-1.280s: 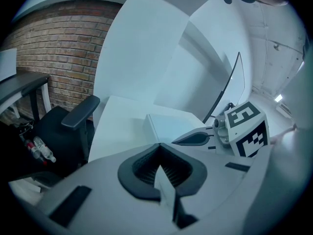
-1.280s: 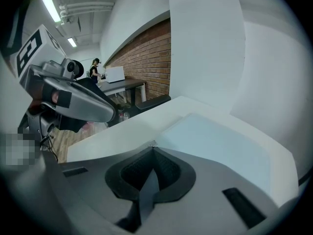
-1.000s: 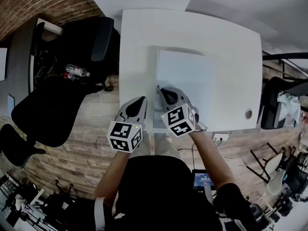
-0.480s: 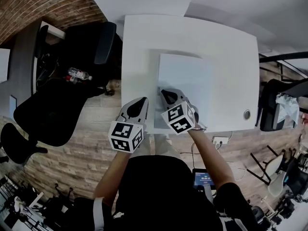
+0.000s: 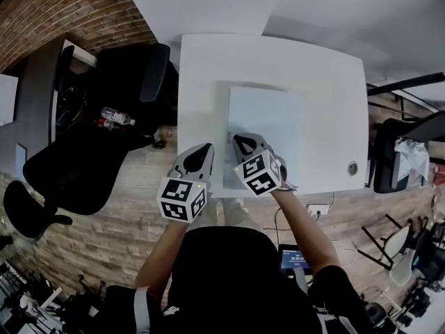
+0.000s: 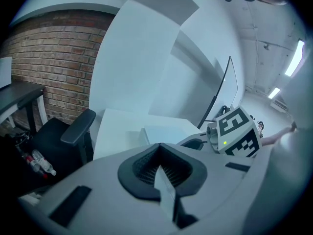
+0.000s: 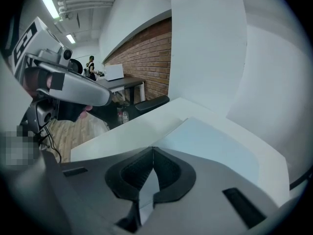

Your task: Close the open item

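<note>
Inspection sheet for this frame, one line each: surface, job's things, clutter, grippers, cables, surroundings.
Surface: white table, mostly bare.
Job's things: pale flat item lies flat on the table and looks closed.
Clutter: nothing seen; only a round grommet in the tabletop.
Grippers: left gripper shut, empty, over the table's near edge; right gripper shut, empty, over the item's near left part.
Cables: thin leads by a socket block below the table.
Surroundings: black office chairs, plastic bottle, brick wall.
</note>
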The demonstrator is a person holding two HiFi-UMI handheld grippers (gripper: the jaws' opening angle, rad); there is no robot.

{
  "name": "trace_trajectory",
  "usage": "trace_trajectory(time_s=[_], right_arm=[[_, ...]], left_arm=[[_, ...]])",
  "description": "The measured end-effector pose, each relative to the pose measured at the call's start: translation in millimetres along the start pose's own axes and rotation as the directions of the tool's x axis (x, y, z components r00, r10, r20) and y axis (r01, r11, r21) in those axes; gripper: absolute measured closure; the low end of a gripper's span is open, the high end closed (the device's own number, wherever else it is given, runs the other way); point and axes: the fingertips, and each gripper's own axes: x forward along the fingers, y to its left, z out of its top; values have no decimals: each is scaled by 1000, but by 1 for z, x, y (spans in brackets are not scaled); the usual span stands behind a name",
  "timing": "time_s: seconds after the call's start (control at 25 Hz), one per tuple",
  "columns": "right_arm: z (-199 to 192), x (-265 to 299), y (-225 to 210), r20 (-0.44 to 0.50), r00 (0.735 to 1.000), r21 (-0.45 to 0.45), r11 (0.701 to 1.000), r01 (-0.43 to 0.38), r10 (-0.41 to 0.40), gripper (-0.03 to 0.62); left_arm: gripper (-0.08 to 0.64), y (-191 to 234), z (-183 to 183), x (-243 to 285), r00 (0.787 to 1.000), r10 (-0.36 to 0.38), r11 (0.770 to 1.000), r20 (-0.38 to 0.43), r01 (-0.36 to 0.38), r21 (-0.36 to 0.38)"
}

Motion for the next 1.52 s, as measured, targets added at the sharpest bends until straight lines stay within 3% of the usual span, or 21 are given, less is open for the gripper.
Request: trace_trajectory(time_s=[0.24,0.56,1.16,1.52], right_arm=[[20,-20,-10,88,995,36,998,52,-55,555],[59,-62,-24,238,965,136,987,80,-111,555],[109,-147,-60,433,866,272,952,140,-251,555],[146,-196,-76,525,796,277,945,174,-300,555]], left_arm=[[551,-3,15,-6,1000,-12,999,25,11,32],[551,-8,49,-18,996,-17,997,83,10,81],[551,-54,136,-34,968,-90,978,235,42,204],[551,-82,183,-44,942,-141,958,305,53,281]])
